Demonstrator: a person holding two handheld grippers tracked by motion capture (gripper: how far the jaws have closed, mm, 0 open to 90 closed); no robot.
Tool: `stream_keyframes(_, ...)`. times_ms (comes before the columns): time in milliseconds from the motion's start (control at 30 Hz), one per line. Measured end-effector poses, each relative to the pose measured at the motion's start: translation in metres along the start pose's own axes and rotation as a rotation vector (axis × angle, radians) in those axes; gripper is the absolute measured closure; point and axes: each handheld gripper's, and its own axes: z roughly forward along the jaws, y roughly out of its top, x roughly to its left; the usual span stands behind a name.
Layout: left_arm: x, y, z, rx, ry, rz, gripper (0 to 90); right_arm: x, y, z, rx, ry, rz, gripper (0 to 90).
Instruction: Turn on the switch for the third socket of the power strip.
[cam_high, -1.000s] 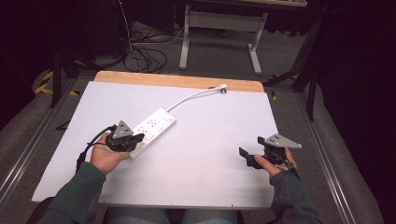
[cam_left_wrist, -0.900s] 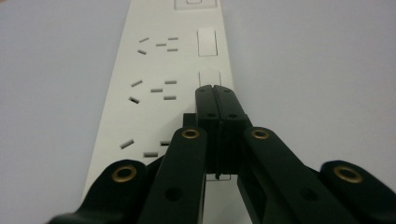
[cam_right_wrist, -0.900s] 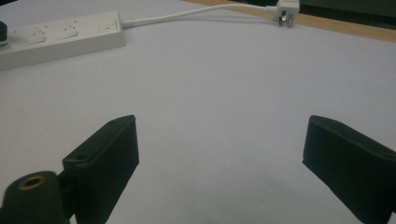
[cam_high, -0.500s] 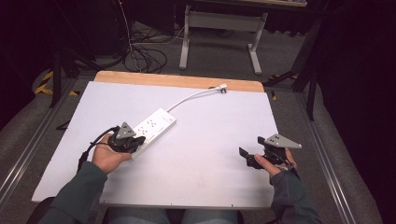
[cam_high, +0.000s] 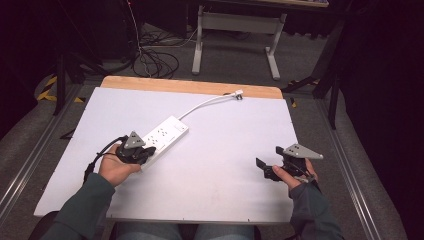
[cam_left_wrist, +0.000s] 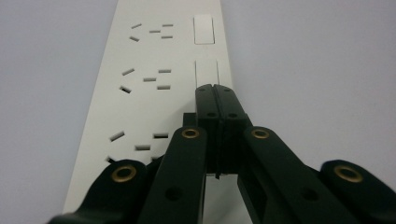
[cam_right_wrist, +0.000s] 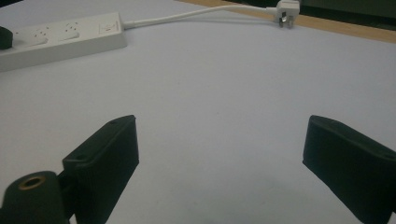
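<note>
The white power strip (cam_high: 162, 136) lies diagonally on the worktop (cam_high: 225, 150), its long axis running away from the left gripper (cam_left_wrist: 215, 93), whose closed, empty jaws rest over its near end, while the right gripper (cam_right_wrist: 219, 154) waits wide open, well apart.

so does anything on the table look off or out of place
Nothing is spilled or damaged. The power strip lies askew across the table, its plug loose near the far edge. The shut left gripper sits over the strip's near end; the right gripper is open.
</note>
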Motion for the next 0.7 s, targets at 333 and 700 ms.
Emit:
stream_keyframes(333,0.005,0.001,-0.006,-0.055,0.034,-0.034,89.9,0.000,0.000,0.000,0.001,-0.002,0.002,11.2)
stream_keyframes(700,0.012,0.003,-0.028,-0.185,0.051,-0.105,89.8,0.000,0.001,0.002,0.000,0.001,0.001,11.1)
